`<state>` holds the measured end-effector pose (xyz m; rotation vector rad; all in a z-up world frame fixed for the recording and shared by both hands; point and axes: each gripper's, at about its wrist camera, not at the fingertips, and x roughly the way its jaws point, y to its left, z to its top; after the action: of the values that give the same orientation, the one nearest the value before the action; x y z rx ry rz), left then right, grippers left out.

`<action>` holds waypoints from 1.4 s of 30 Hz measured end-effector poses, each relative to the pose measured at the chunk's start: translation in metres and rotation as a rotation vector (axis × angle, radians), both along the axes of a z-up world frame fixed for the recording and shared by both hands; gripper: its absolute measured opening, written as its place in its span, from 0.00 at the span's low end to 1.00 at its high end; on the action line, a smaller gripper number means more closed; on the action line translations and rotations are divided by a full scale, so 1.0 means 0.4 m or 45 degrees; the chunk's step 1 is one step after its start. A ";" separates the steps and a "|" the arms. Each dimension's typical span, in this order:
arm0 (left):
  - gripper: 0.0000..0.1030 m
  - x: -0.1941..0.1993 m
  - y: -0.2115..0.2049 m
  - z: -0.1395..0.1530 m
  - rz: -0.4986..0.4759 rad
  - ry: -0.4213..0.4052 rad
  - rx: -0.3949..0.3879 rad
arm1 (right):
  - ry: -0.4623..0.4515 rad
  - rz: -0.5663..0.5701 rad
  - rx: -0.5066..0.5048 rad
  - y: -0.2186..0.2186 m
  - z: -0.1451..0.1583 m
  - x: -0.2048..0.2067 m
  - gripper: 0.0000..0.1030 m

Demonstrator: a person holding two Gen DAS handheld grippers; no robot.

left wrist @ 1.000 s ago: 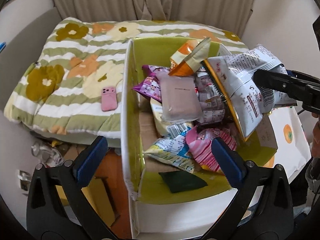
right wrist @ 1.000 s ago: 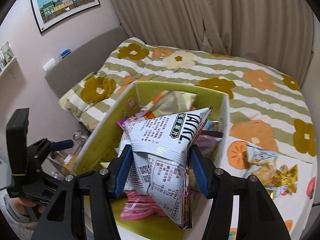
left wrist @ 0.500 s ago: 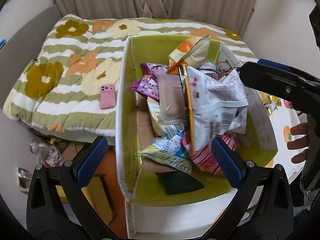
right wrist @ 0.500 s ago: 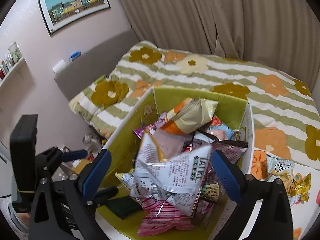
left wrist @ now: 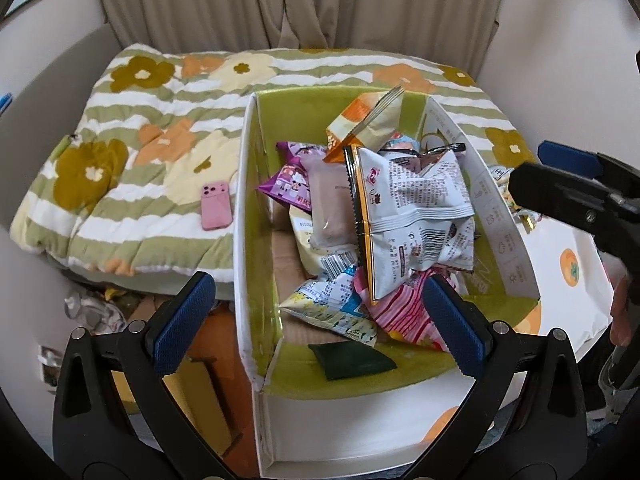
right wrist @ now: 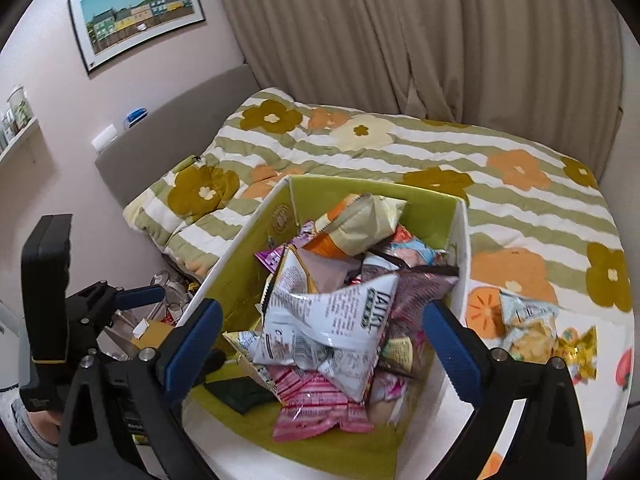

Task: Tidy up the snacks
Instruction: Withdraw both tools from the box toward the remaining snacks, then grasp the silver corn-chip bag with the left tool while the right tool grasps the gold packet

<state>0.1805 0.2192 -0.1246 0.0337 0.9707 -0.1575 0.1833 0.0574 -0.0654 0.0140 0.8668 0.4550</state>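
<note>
- My right gripper [right wrist: 322, 344] stands wide open with nothing between its blue pads; the white snack bag [right wrist: 328, 320] lies free on top of the heap, just ahead of and below the fingertips.
- In the left wrist view that same white snack bag [left wrist: 412, 216] rests tilted on the pile, its gold-edged seam facing the left side of the box.
- My left gripper [left wrist: 316, 320] is open too, empty, and hovers over the near end of the box [left wrist: 244, 240]; the left pad is outside the white wall, the right pad over the snacks.
- The box has white outer walls and a green lining. I see it filled with an orange-and-cream bag [right wrist: 360, 224] at the far end, a purple packet [left wrist: 288, 180], a pink striped bag [right wrist: 320, 404] near the front and a dark green flat packet [left wrist: 352, 360] on the floor of the box.
- To the right of the box, I can see 2 or more loose snacks [right wrist: 532, 328] on a white cloth with orange fruit prints.
- A pink phone [left wrist: 216, 210] lies on the flowered quilt [left wrist: 140, 168], left of the box.
- Hard to read: most packets under the white bag are covered, so I cannot count them. The print on the bags is too small for me. The right gripper reaches into the left view only as a dark arm [left wrist: 572, 196], cut off at the frame edge.
</note>
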 end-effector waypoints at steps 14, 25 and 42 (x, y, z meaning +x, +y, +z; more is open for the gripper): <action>1.00 -0.099 -0.172 0.073 0.069 -0.093 -0.018 | -0.078 -0.106 -0.018 -0.206 0.033 -0.113 0.97; 1.00 -0.106 -0.511 0.096 0.008 -0.123 -0.059 | -0.063 -0.211 -0.058 -0.558 0.055 -0.172 0.97; 1.00 0.094 -0.815 -0.036 -0.023 -0.012 0.014 | 0.194 -0.490 0.069 -0.862 -0.089 -0.056 0.97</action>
<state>0.2183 -0.1067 -0.1389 0.0534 0.9618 -0.1682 0.1610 -0.2873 -0.1012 0.2636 0.9752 0.1167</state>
